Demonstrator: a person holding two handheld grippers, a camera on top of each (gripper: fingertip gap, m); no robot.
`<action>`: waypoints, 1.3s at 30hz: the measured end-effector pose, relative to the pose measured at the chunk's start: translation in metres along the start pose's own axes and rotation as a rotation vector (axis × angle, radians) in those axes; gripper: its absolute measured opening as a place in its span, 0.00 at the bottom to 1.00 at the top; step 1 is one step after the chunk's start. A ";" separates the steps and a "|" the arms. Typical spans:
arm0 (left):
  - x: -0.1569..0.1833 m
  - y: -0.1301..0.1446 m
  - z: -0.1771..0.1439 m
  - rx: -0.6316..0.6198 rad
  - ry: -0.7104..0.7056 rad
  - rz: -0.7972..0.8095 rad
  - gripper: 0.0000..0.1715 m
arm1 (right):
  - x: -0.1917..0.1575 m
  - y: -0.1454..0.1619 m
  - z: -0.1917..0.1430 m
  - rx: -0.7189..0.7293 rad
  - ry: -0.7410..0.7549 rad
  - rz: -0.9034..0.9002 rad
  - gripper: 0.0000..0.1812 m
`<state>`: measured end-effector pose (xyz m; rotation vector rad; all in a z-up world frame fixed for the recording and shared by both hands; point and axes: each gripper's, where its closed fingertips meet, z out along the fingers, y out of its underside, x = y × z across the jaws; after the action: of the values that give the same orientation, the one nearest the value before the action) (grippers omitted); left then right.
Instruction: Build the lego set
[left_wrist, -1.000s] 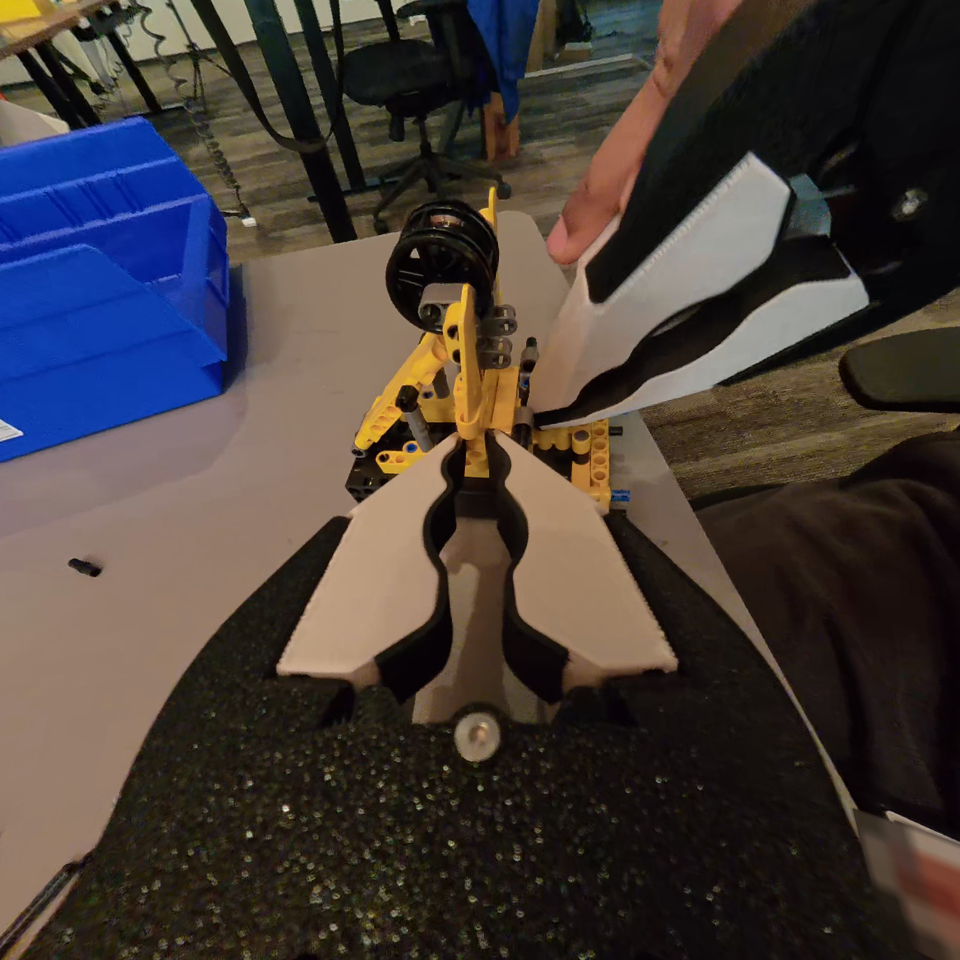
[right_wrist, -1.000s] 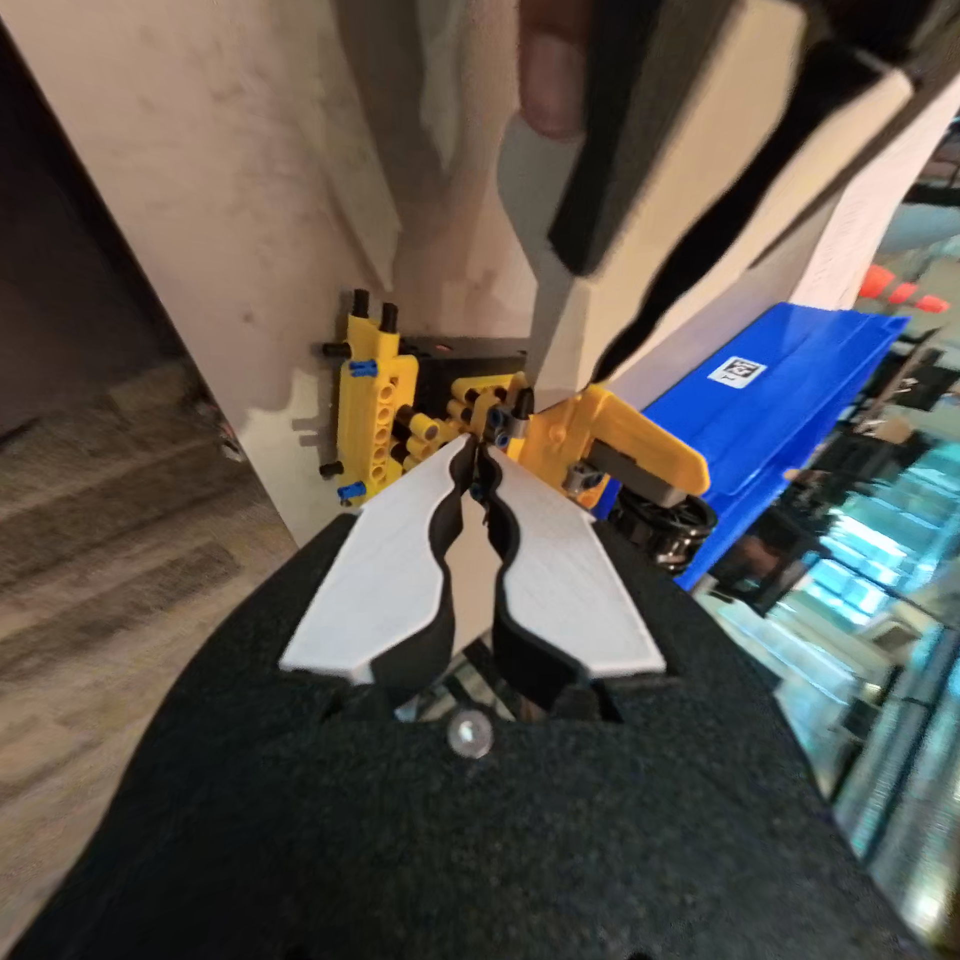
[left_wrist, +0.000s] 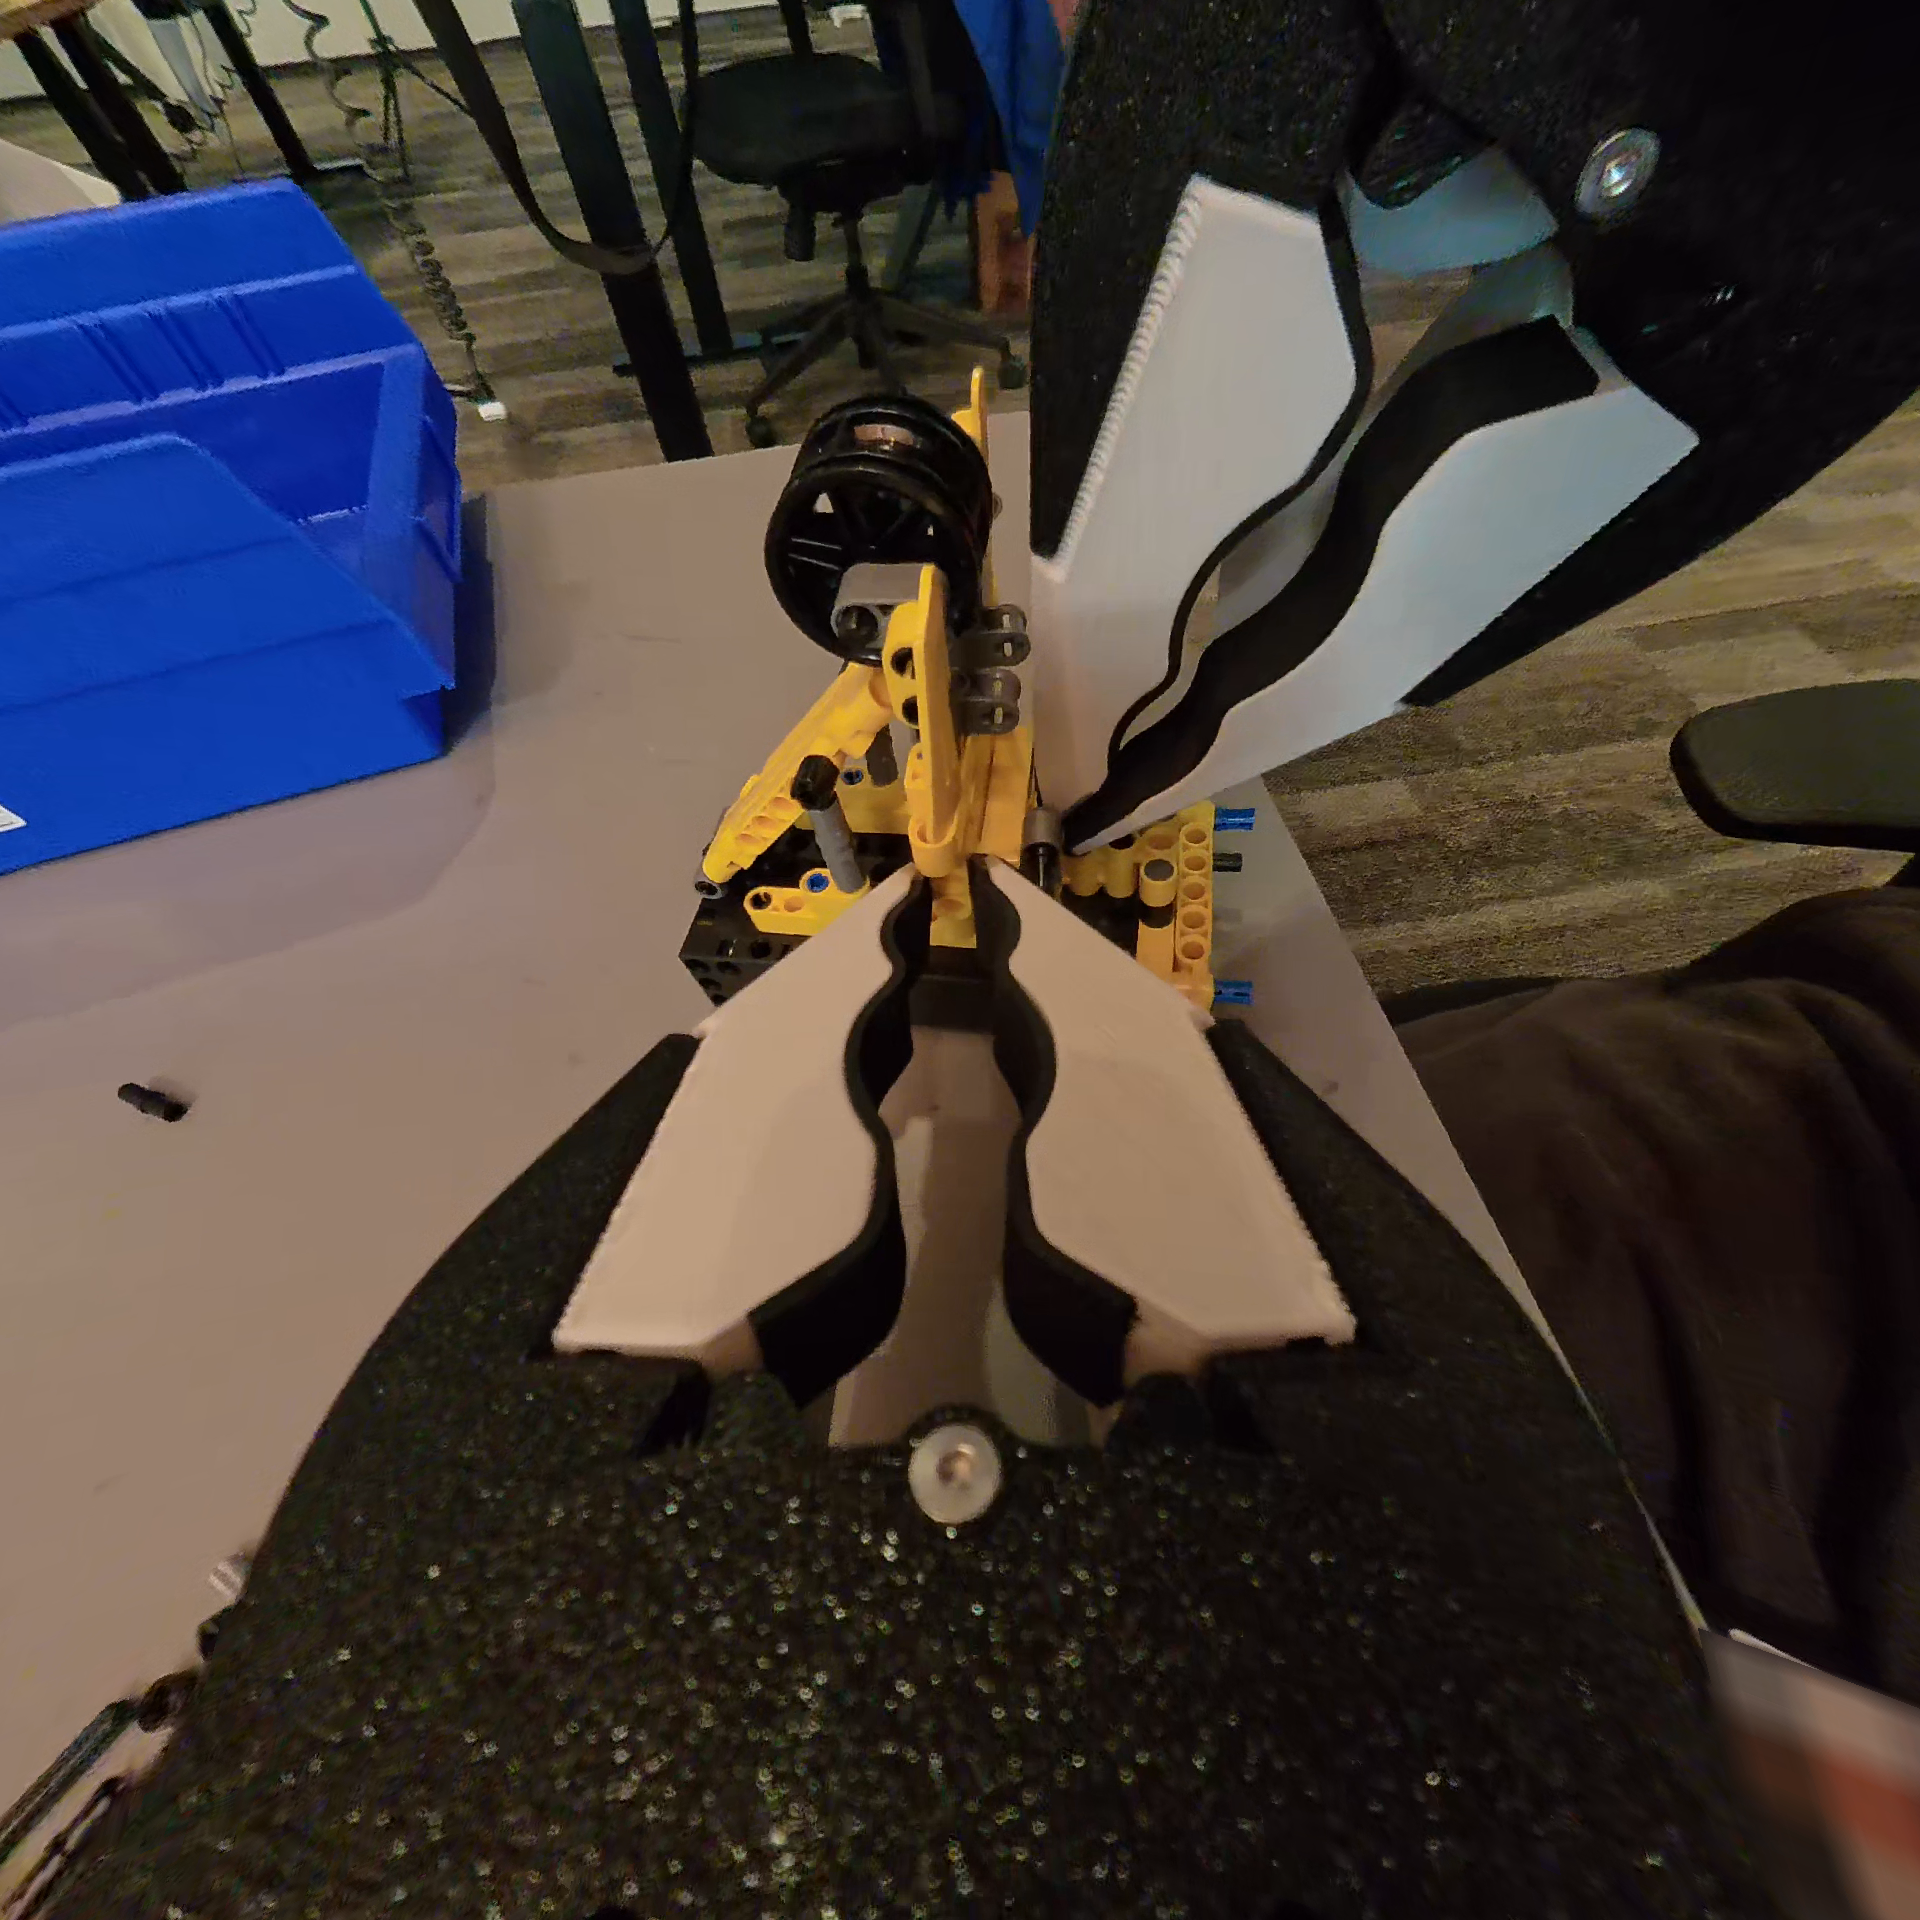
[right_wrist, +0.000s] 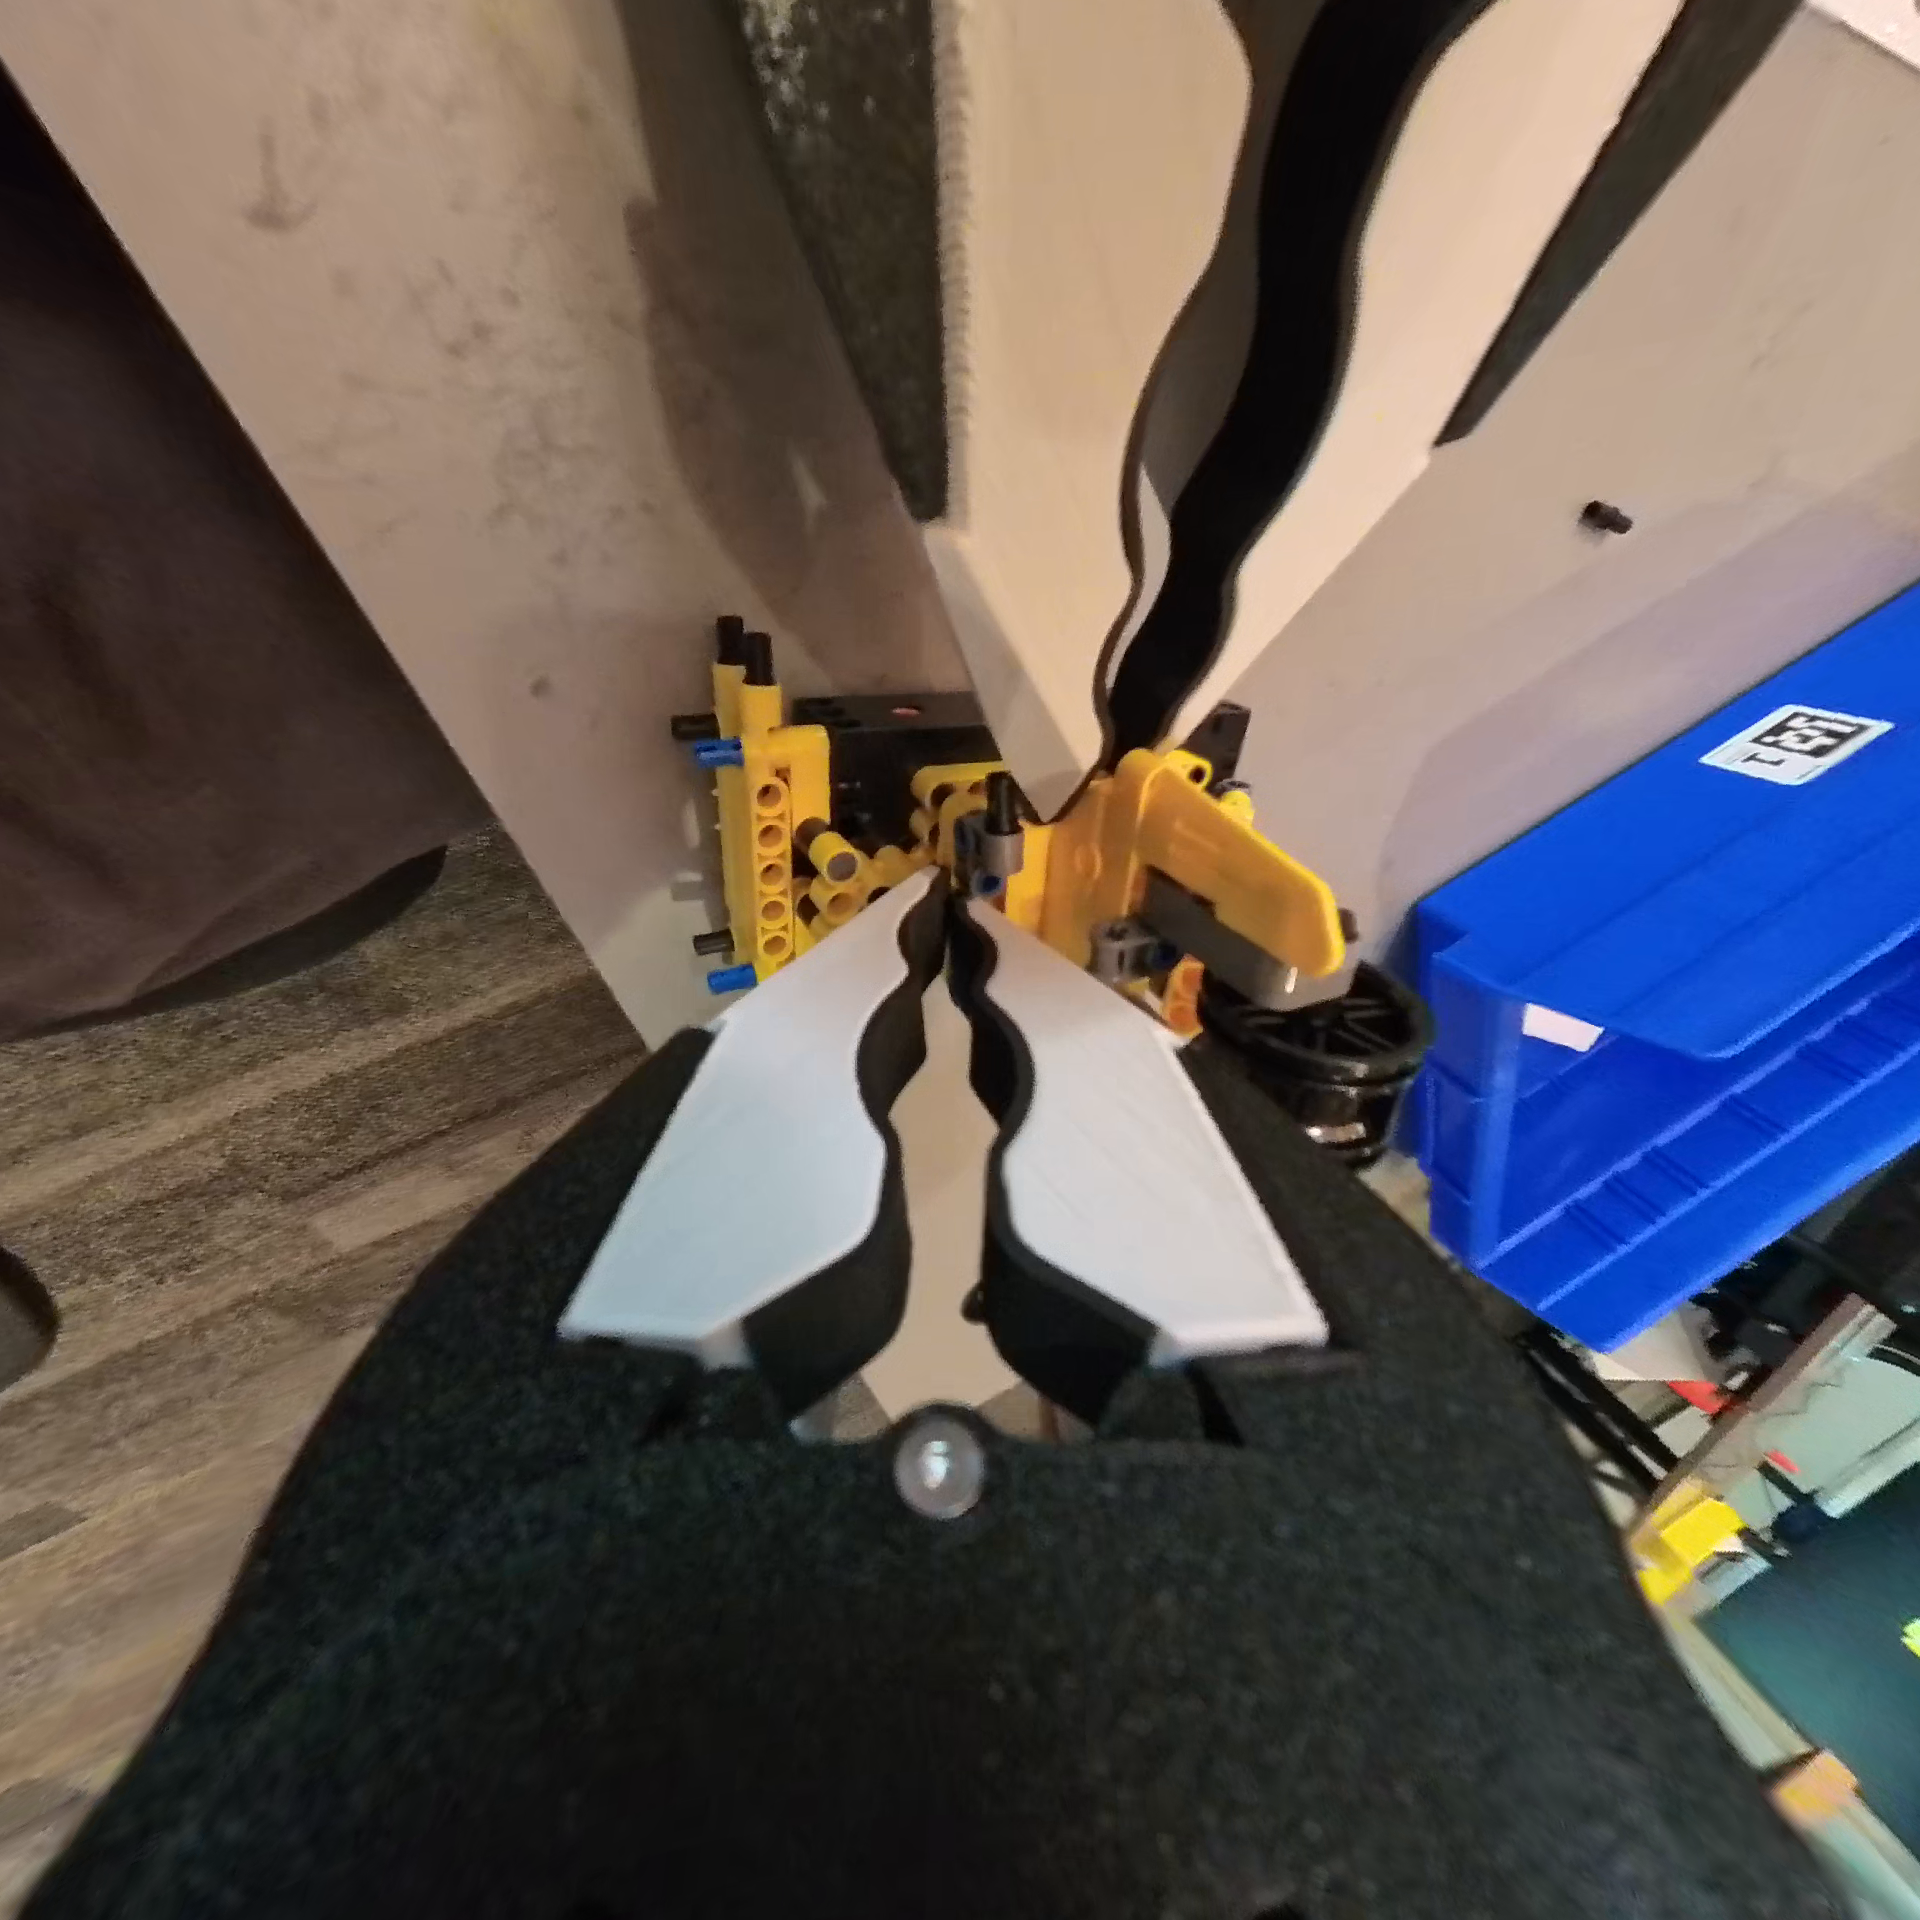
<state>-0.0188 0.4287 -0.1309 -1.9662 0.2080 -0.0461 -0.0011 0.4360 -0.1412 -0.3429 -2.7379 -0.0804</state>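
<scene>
Both claws pinching the brick model

The grey surface (left_wrist: 312, 1195) carries a blue bin (left_wrist: 197, 520) and a yellow-black building-brick model (left_wrist: 935, 790) near its edge. The left claw (left_wrist: 951, 883) grips the model's upright yellow piece. The right claw (right_wrist: 948, 891) is closed on its small parts. A tiny black pin (left_wrist: 153, 1099) lies well apart.

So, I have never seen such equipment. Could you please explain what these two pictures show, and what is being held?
These are two hand-held claws, each with its own camera looking along its two white fingers. In the left claw's picture, the left claw is closed on an upright yellow piece of a yellow and black brick model. The model stands on a grey table and carries a black wheel. The right claw comes in from above. In its own picture, its tips pinch a small part of the model. A blue bin stands nearby.
</scene>
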 end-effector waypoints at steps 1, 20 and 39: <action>0.000 0.000 0.000 0.000 -0.005 0.011 0.05 | 0.000 0.000 0.000 -0.002 0.011 -0.019 0.00; -0.001 0.000 -0.002 -0.019 -0.031 0.092 0.05 | 0.002 0.001 0.000 -0.012 0.114 -0.015 0.00; -0.001 0.000 -0.003 -0.063 -0.041 0.046 0.05 | -0.008 0.025 -0.028 0.469 0.094 0.366 0.14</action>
<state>-0.0201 0.4264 -0.1296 -2.0228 0.2307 0.0311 0.0227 0.4555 -0.1186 -0.6693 -2.4548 0.6134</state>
